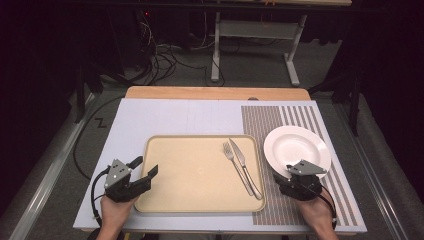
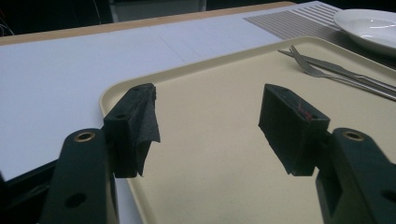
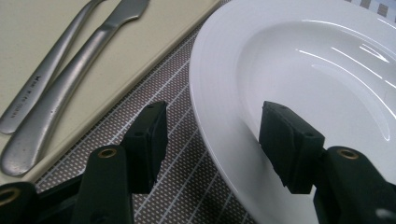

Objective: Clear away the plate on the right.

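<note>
A beige tray (image 1: 190, 175) lies mid-table with a fork (image 1: 237, 166) and a knife (image 1: 249, 174) side by side on its right part. To its right a white plate (image 1: 300, 145) rests on a striped placemat (image 1: 280, 120). My left gripper (image 1: 144, 166) stands open over the tray's near left edge, nothing between its jaws (image 2: 208, 100). My right gripper (image 1: 290, 172) is at the plate's near rim. In the right gripper view (image 3: 215, 121) it stands open astride that rim: one jaw over the placemat (image 3: 187, 177), the other over the plate (image 3: 317, 70), with gaps on both sides.
A white board (image 1: 150, 120) covers the table, with a wooden strip (image 1: 215, 93) along the far edge. Beyond it are cables (image 1: 160, 60) on the floor and a white frame's legs (image 1: 216, 50). The fork (image 3: 46, 70) and knife (image 3: 70, 84) lie left of my right gripper.
</note>
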Tool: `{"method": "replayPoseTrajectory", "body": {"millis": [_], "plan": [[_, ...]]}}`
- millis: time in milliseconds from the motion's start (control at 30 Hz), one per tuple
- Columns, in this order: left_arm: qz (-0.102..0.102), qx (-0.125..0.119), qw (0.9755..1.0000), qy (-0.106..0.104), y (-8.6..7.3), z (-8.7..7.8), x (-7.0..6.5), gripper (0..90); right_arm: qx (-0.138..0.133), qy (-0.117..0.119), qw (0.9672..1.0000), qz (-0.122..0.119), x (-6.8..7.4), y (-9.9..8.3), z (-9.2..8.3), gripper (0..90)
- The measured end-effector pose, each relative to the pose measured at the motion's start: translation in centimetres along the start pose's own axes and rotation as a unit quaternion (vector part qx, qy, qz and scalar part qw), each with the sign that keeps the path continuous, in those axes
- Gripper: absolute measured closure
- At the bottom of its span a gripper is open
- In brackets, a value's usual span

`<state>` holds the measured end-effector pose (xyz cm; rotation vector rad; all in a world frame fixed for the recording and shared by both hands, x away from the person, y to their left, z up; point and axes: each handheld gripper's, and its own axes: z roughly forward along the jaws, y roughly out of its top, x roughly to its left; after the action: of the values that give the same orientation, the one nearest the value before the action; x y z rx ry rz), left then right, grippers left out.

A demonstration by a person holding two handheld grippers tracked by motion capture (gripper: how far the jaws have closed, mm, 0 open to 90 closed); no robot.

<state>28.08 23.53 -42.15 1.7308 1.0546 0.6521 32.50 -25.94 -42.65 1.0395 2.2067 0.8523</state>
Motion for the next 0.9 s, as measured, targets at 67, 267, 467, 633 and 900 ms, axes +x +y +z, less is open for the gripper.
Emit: {"method": "replayPoseTrajectory", "body": {"millis": [67, 267, 467, 633, 900], "plan": [[0.000, 0.000, 1.0000, 0.000, 0.0, 0.0, 0.0, 37.3, 0.007, -0.003, 1.0000, -0.001, -0.1, 0.0, 0.2, 43.6], [0.000, -0.006, 1.0000, -0.001, 0.0, -0.1, -0.1, 37.4, 0.022, -0.011, 0.9997, -0.007, -0.1, 0.2, 0.8, 45.0], [0.001, -0.005, 1.0000, 0.000, 0.0, 0.0, -0.1, 37.5, 0.042, -0.030, 0.9984, -0.024, 0.2, 0.6, 1.4, 49.1], [0.000, -0.005, 1.0000, 0.000, 0.0, 0.0, -0.1, 37.5, 0.057, -0.052, 0.9962, -0.041, 0.6, 1.0, 1.9, 54.1], [0.004, -0.004, 1.0000, 0.003, 0.0, 0.0, -0.1, 37.5, 0.073, -0.082, 0.9911, -0.075, 1.2, 1.4, 2.4, 60.1]]}}
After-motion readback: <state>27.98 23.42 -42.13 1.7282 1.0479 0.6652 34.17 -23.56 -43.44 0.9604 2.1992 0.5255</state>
